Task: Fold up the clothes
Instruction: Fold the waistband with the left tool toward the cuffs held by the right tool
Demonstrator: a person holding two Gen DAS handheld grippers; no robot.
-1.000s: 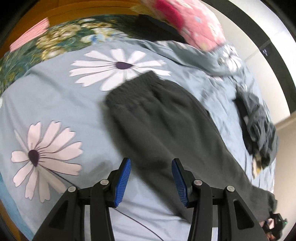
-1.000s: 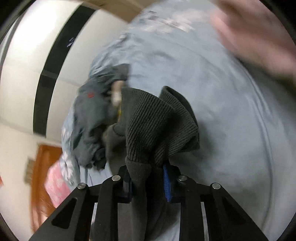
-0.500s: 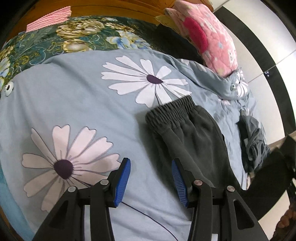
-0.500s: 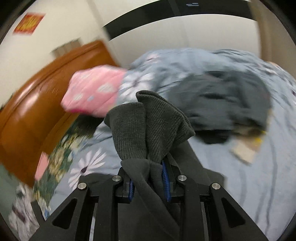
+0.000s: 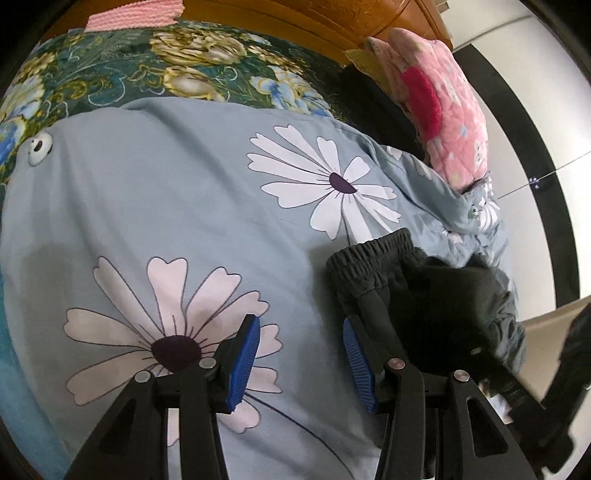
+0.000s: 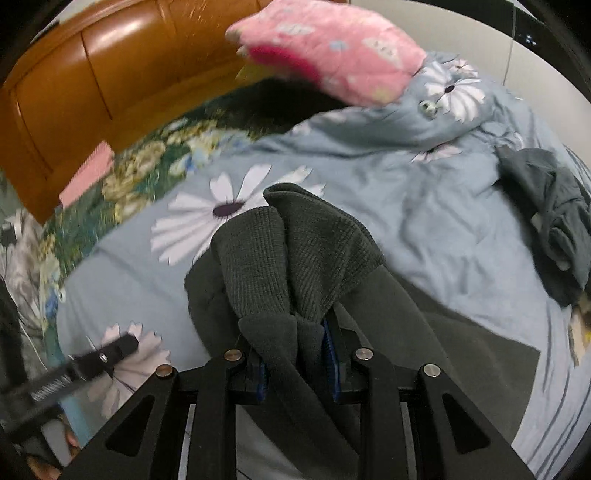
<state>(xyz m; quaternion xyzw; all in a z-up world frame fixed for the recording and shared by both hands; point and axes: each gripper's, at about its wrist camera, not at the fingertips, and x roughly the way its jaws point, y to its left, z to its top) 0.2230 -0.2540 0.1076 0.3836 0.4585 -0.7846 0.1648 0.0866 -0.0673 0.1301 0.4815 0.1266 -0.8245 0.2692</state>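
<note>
Dark grey sweatpants (image 5: 417, 280) lie on the blue daisy bedspread (image 5: 166, 206), elastic waistband toward the headboard. My left gripper (image 5: 301, 362) is open and empty, hovering over the bedspread just left of the waistband. My right gripper (image 6: 295, 354) is shut on the ribbed cuff end of the pants (image 6: 291, 254), held above the rest of the pants (image 6: 461, 354), which lie below it. The right gripper's arm shows at the lower right of the left wrist view (image 5: 569, 373).
A pink pillow (image 5: 439, 103) rests by the wooden headboard (image 6: 92, 74). A heap of dark grey clothes (image 6: 557, 218) lies on the bed to the right. A green floral sheet (image 5: 147, 70) and a pink cloth (image 5: 136, 14) lie near the headboard.
My right gripper swung the cuff end over toward the waistband and headboard. My left gripper moved left off the pants, now over the daisy print.
</note>
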